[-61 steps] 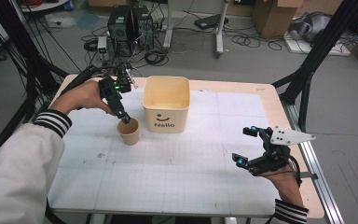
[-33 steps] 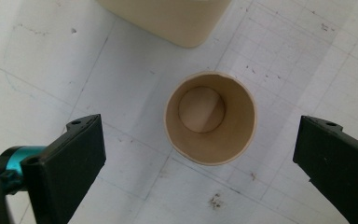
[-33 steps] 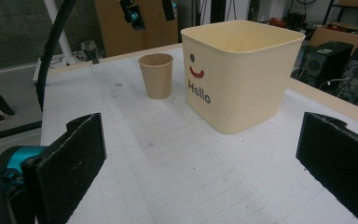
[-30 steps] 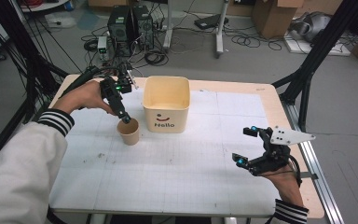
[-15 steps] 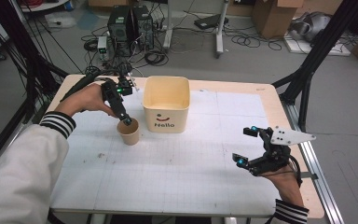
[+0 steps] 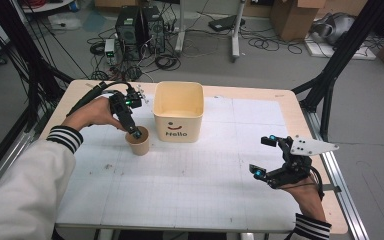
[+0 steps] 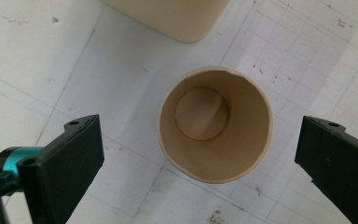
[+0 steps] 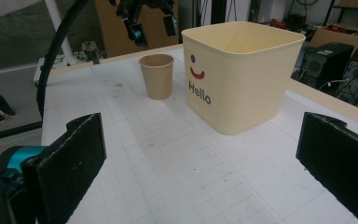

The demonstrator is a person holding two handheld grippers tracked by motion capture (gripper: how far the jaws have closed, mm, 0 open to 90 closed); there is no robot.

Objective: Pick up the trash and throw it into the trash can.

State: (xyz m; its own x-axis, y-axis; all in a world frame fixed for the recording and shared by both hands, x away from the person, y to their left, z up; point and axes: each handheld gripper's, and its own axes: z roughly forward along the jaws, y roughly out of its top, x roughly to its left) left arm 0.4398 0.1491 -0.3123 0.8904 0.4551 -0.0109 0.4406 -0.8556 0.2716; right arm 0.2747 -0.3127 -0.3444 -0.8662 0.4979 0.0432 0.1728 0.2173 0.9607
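Left gripper (image 6: pixel 136 133) above round brown paper cup (image 7: pixel 215 123), matte black jaws spread wide, cup empty and upright. Beside it, smooth cream square bin (image 6: pixel 178 111). Right gripper (image 6: pixel 265 157) agape, gripping nothing.

Open table (image 6: pixel 190 190) lies between the grippers; the Hello bin (image 6: pixel 178 112) stands just beside the paper cup (image 6: pixel 139 141), blocking that side.

The paper cup (image 6: pixel 139 142) stands just left of the bin (image 6: pixel 178 112).
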